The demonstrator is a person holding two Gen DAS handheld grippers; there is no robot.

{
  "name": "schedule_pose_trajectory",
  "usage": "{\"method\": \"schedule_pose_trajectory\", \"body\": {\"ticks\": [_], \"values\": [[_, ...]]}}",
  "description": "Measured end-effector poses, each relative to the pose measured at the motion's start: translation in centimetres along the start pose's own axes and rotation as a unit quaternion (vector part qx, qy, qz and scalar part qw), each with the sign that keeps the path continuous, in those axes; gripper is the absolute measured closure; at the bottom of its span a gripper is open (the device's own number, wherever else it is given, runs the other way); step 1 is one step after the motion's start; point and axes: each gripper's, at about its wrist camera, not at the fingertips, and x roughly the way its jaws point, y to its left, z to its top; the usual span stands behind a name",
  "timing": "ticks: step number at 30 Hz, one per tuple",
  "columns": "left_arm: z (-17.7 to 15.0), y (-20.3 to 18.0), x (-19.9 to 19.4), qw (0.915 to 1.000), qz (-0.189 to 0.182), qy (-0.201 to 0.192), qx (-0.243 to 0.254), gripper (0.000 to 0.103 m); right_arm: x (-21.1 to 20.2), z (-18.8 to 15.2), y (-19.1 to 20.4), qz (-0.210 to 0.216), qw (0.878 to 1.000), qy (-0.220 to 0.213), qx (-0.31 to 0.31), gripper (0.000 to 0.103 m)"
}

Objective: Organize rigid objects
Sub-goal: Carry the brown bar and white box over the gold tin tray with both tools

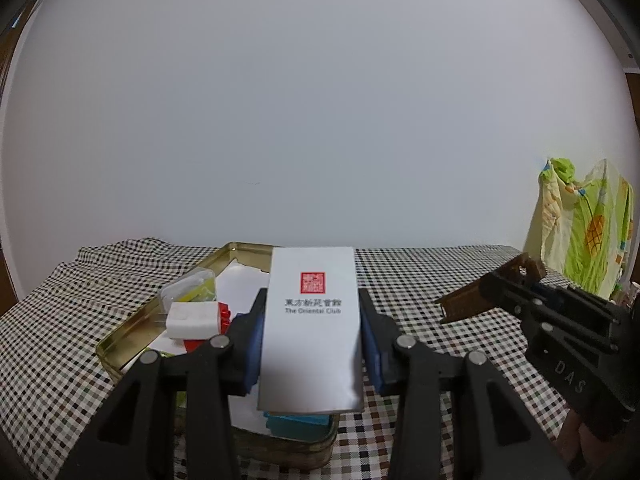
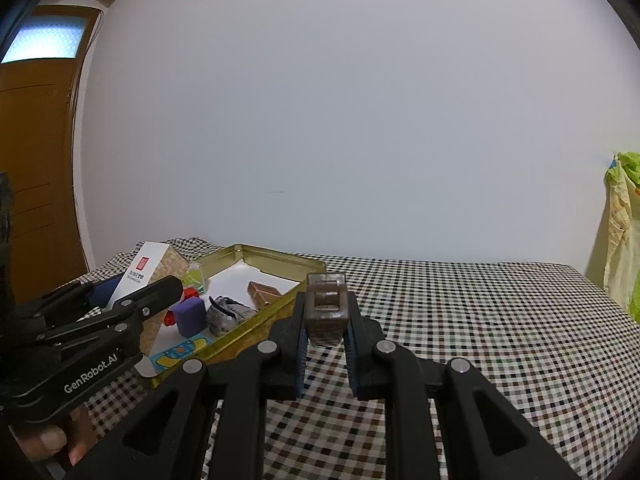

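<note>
My left gripper [image 1: 313,316] is shut on a white box with a red seal [image 1: 312,320], held above the gold tin tray [image 1: 132,328]. The same box [image 2: 146,268] shows in the right wrist view, above the tray [image 2: 280,260]. My right gripper [image 2: 326,316] is shut on a brown block [image 2: 326,304], held above the checked cloth just right of the tray. It also shows in the left wrist view [image 1: 492,292]. The tray holds a purple block [image 2: 192,316], a grey object [image 2: 228,314], a brown box [image 2: 264,292], red bricks [image 1: 224,316] and a clear case [image 1: 192,286].
A checked cloth [image 2: 480,320] covers the table. A green and yellow bag [image 1: 580,228] stands at the far right edge. A white wall lies behind the table. A brown door [image 2: 36,160] is at the left.
</note>
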Motion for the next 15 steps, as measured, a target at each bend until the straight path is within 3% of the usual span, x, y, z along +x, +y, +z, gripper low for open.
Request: {"method": "schedule_pose_trajectory", "body": {"ticks": [15], "values": [[-0.2, 0.63, -0.27, 0.9999, 0.005, -0.001, -0.01, 0.063, -0.54, 0.19, 0.87, 0.017, 1.0, 0.001, -0.003, 0.085]]}}
